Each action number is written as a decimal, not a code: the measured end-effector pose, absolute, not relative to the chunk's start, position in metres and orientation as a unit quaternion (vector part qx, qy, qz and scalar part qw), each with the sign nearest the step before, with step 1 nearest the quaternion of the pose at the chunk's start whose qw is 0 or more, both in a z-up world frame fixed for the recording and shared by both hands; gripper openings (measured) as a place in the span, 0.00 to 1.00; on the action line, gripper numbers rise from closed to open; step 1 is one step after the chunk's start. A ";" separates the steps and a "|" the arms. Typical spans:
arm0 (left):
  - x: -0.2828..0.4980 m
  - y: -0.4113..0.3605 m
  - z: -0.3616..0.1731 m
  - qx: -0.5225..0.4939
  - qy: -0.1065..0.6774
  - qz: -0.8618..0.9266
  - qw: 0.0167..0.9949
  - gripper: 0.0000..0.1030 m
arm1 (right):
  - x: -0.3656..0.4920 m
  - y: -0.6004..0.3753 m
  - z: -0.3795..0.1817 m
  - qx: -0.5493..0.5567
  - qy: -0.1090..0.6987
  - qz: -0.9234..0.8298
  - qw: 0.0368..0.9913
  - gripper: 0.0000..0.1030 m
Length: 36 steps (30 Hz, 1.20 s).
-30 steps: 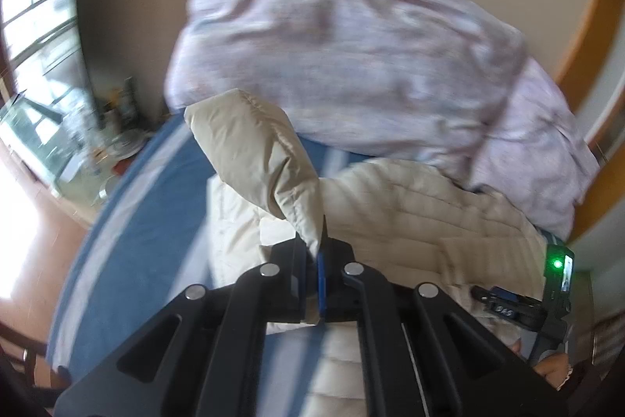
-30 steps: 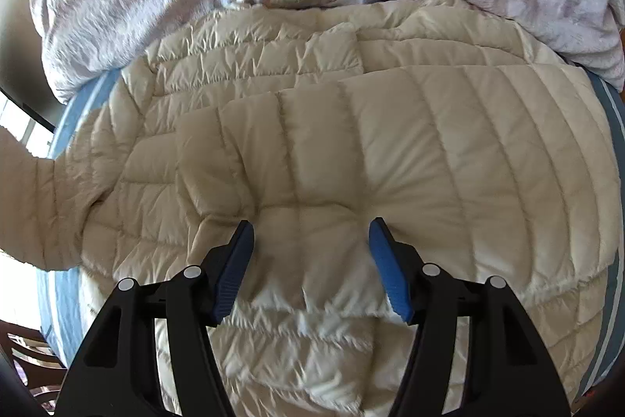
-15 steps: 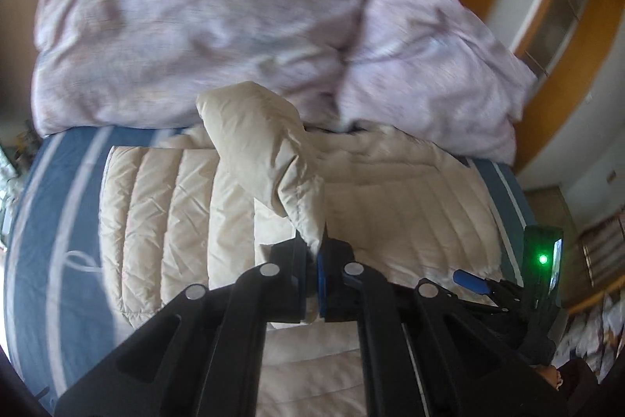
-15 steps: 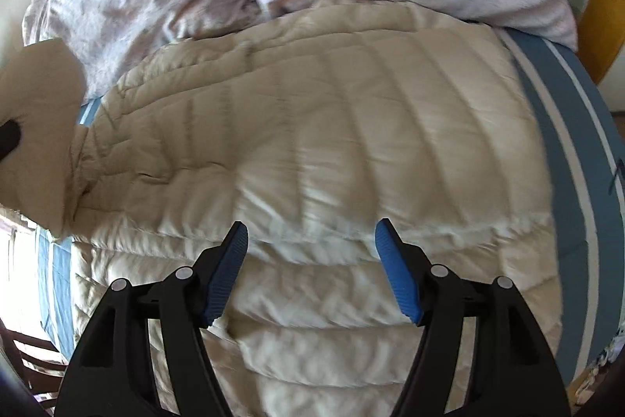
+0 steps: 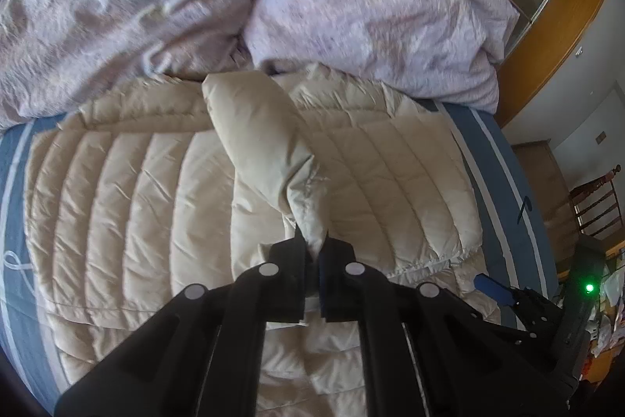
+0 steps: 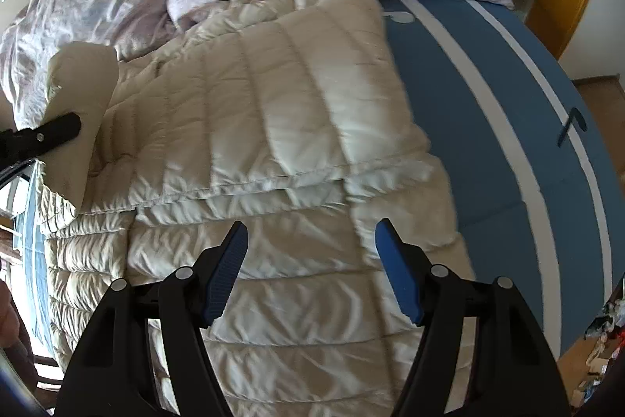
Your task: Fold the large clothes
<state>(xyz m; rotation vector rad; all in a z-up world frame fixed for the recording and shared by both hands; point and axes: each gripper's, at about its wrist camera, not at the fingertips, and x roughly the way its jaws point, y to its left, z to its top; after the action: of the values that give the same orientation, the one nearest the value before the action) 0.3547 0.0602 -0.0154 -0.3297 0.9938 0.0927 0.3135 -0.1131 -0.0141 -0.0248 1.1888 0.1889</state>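
No readable brand, label or writing on any surface; only white stripe and curl motifs printed on the blue bed sheet.

Left hand-held gripper: jaws pressed together, clamped on the cuff end of the cream sleeve. Sleeve lifted clear of the quilted down jacket, rising from the jaws toward the pillows. Same sleeve visible at the left edge of the right wrist view, with a black finger of the left hand-held gripper against it.

Right hand-held gripper: jaws spread wide apart, holding nothing, blue pads poised over the lower jacket panel; contact with the fabric cannot be told. Also seen low at the right edge of the left wrist view, green indicator lamp lit.

Jacket spread flat on the bed, collar end against two lilac patterned pillows. One folded panel edge running across the jacket just ahead of the right jaws. Bare blue sheet along the right side of the jacket, a narrower strip at the left. Wooden chair beyond the bed's right edge.
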 end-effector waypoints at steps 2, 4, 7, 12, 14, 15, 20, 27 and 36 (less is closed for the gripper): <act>0.357 0.056 -0.020 -0.165 0.481 0.038 0.860 0.08 | 0.314 -0.119 -0.014 -0.010 0.560 0.085 0.824 0.67; 0.357 0.054 -0.022 -0.169 0.482 0.038 0.859 0.17 | 0.315 -0.123 -0.015 -0.009 0.560 0.084 0.824 0.67; 0.353 0.060 -0.020 -0.179 0.479 0.039 0.858 0.39 | 0.316 -0.120 -0.015 -0.008 0.560 0.090 0.823 0.67; 0.344 0.077 -0.015 -0.174 0.473 0.062 0.861 0.48 | 0.321 -0.098 -0.012 -0.017 0.555 0.114 0.824 0.67; 0.338 0.088 -0.015 -0.174 0.472 0.076 0.861 0.49 | 0.323 -0.086 -0.009 -0.021 0.550 0.128 0.825 0.67; 0.334 0.095 -0.015 -0.171 0.473 0.086 0.860 0.49 | 0.324 -0.080 -0.007 -0.021 0.546 0.137 0.826 0.67; 0.315 0.126 -0.021 -0.151 0.478 0.133 0.855 0.49 | 0.328 -0.041 0.008 -0.021 0.525 0.191 0.829 0.51; 0.287 0.160 -0.033 -0.143 0.491 0.175 0.841 0.50 | 0.338 0.019 0.020 -0.036 0.506 0.249 0.825 0.31; 0.265 0.189 -0.047 -0.152 0.501 0.201 0.828 0.52 | 0.359 0.032 -0.028 -0.070 0.563 0.198 0.799 0.23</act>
<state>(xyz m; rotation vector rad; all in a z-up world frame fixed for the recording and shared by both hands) 0.2648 0.1886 -0.0467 -0.3224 1.0646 0.4277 0.3589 0.0325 -0.0276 -0.1506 1.2088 0.4239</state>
